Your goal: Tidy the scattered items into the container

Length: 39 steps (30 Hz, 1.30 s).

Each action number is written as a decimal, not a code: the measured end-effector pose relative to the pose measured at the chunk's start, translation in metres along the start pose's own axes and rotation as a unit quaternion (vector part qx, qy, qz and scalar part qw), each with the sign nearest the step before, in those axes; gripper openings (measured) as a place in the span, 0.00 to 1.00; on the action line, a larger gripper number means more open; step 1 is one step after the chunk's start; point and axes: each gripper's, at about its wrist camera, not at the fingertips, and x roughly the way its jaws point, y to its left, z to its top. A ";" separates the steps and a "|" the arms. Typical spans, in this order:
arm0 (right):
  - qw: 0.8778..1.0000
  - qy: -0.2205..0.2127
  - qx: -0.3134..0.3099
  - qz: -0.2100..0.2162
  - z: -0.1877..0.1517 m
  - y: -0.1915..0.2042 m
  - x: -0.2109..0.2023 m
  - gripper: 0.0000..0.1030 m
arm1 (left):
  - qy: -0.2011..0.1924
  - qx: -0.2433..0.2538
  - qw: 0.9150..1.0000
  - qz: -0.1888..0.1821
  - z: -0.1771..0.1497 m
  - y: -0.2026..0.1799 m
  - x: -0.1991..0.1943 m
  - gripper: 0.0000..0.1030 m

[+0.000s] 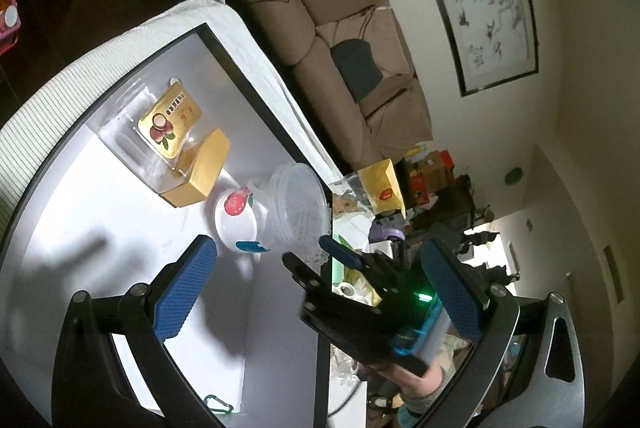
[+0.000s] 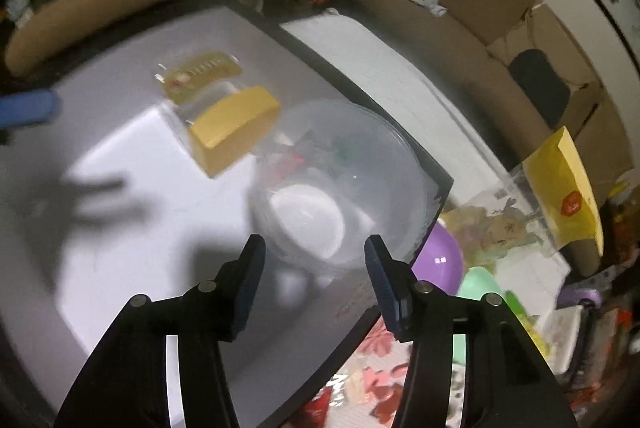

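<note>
A clear plastic round container [image 1: 298,206] is tilted near the table's right edge, next to a small white cup with a red fruit print [image 1: 236,222]. In the right wrist view the container [image 2: 340,180] is blurred and sits just ahead of my right gripper [image 2: 314,250], whose jaws are open around its near rim; the white cup [image 2: 308,220] shows through it. A yellow box [image 1: 202,174] [image 2: 236,132] and a clear tray with a gold fruit packet [image 1: 170,122] lie farther back. My left gripper [image 1: 320,252] is open and empty; the right gripper [image 1: 316,256] shows between its fingers.
The grey table [image 1: 120,228] has a black rim and a white mat [image 1: 132,288]. A green carabiner [image 1: 220,404] lies at the mat's near edge. A brown sofa [image 1: 340,60] stands beyond the table. A purple ball [image 2: 438,262] and clutter lie beside the table.
</note>
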 end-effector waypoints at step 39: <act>0.953 -0.103 0.277 0.068 -0.261 -0.125 -0.208 1.00 | 0.009 0.347 0.878 0.329 -0.248 -0.205 0.057 1.00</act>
